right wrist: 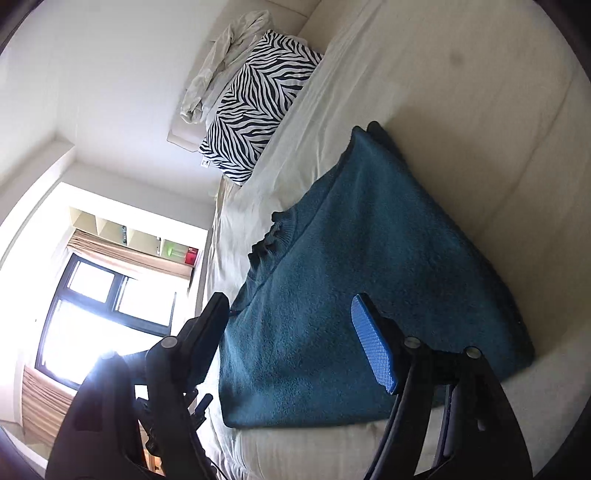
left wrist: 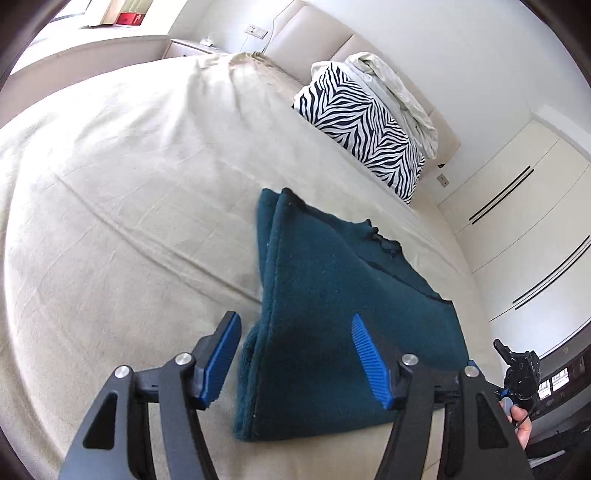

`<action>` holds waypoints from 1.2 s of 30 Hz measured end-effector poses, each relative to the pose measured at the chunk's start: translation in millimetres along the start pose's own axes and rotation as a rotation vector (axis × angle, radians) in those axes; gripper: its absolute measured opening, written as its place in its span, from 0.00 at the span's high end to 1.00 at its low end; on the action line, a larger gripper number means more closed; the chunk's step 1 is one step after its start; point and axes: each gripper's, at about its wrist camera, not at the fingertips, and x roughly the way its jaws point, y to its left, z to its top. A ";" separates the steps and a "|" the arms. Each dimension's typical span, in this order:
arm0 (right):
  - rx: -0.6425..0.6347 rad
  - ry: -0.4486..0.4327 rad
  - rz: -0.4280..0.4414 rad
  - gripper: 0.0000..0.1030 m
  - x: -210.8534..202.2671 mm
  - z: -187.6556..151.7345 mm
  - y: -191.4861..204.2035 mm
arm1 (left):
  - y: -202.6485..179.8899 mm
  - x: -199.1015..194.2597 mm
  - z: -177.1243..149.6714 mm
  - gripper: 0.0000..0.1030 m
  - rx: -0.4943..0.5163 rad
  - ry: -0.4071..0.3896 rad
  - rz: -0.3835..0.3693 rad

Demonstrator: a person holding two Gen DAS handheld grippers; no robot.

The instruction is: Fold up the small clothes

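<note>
A dark teal knit sweater (left wrist: 332,314) lies folded on the cream bed sheet (left wrist: 110,221). It also shows in the right wrist view (right wrist: 351,277), with its ribbed collar toward the bed's edge. My left gripper (left wrist: 293,332) is open and empty, its jaws spread over the sweater's near left edge, just above the cloth. My right gripper (right wrist: 290,314) is open and empty, hovering over the sweater's near end. The right gripper also shows at the far right of the left wrist view (left wrist: 517,373), held in a hand.
A zebra-striped pillow (left wrist: 362,125) with a crumpled pale cloth (left wrist: 391,85) on it lies at the head of the bed, against the padded headboard (left wrist: 314,29). White wardrobe doors (left wrist: 517,229) stand to the right. A bright window (right wrist: 99,306) is beyond the bed's edge.
</note>
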 end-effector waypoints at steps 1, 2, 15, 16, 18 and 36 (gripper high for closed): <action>-0.011 0.028 0.021 0.33 16.5 2.6 10.0 | -7.7 6.1 4.7 0.36 0.010 0.008 -0.022; -0.022 0.063 0.048 0.33 30.0 3.4 21.1 | -17.0 13.0 7.5 0.35 0.029 0.017 -0.030; -0.063 0.153 0.024 0.37 107.1 5.7 25.8 | 6.0 67.6 15.9 0.42 0.003 0.082 -0.057; -0.060 0.126 0.007 0.35 95.4 11.2 23.5 | 9.6 58.4 18.3 0.41 -0.006 0.058 -0.039; -0.057 0.083 0.003 0.34 75.5 18.1 23.1 | 17.7 38.9 20.4 0.26 -0.028 0.003 -0.019; -0.097 0.376 0.131 0.30 137.7 -48.2 62.6 | 36.3 77.7 10.2 0.26 -0.234 0.282 -0.164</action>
